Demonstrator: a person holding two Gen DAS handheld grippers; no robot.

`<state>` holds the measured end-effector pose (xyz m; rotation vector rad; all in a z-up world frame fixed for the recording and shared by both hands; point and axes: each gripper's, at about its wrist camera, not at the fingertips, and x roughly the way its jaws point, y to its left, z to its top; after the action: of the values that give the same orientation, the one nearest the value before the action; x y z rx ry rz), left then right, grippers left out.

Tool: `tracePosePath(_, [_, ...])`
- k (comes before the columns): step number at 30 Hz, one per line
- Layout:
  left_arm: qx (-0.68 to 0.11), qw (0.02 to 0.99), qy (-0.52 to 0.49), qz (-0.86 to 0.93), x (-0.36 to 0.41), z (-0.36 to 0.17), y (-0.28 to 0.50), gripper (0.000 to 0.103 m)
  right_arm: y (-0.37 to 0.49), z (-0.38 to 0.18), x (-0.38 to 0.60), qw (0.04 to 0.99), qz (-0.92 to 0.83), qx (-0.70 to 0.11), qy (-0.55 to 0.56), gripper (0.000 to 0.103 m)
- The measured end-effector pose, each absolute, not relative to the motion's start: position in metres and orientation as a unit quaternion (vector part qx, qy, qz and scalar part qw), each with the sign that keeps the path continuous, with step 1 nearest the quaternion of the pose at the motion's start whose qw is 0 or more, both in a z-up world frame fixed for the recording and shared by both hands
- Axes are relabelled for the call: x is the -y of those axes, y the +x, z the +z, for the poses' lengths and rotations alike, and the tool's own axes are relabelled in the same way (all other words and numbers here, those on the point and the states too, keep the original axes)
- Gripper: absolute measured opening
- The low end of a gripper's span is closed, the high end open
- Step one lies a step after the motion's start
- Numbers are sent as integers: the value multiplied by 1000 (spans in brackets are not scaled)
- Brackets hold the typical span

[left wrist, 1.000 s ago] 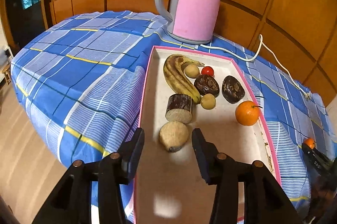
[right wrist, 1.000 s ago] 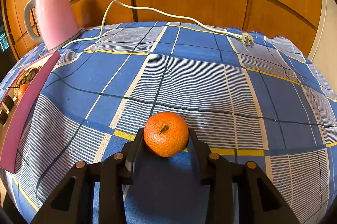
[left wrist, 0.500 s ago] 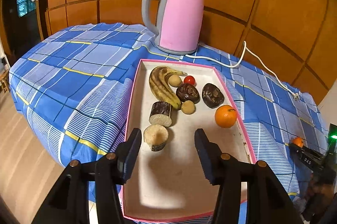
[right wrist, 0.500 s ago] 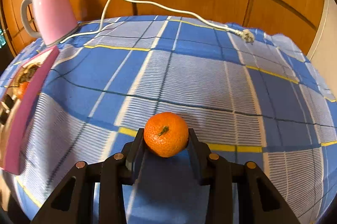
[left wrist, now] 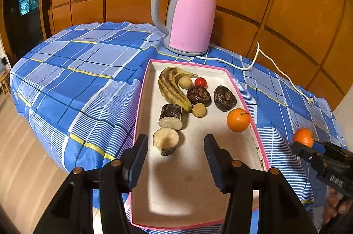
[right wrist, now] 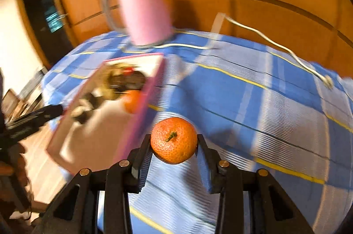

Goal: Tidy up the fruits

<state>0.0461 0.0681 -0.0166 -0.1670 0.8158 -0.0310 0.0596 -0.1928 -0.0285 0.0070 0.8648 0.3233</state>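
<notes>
Right wrist: tangerine pinched between jaws.

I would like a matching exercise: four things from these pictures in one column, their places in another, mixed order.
1. pink electric kettle
2. yellow-brown banana
3. orange tangerine with green stem
4. white power cord

a. between the right gripper's fingers
b. in the pink-rimmed tray
c. behind the tray
d. across the cloth, right of the tray

Pairs: 1-c, 2-b, 3-a, 4-d
</notes>
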Motion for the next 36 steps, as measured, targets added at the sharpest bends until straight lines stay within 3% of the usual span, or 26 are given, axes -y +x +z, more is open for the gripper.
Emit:
tracePosePath(18, [-400, 910, -106, 22, -102, -23, 47, 55, 129, -54, 67, 862, 224, -450, -60, 40])
tracePosePath(20, [-402, 909, -107, 23, -101, -24, 47, 55, 129, -50, 64, 867, 223, -440, -67, 49])
tracePosePath(22, [-403, 909, -107, 24, -101, -25, 48, 57, 127, -47, 66, 870, 225, -436, -62, 55])
tracePosePath(36, [-376, 922, -90, 12, -80, -7, 32, 79, 73, -19, 97, 911, 149, -381, -44, 55])
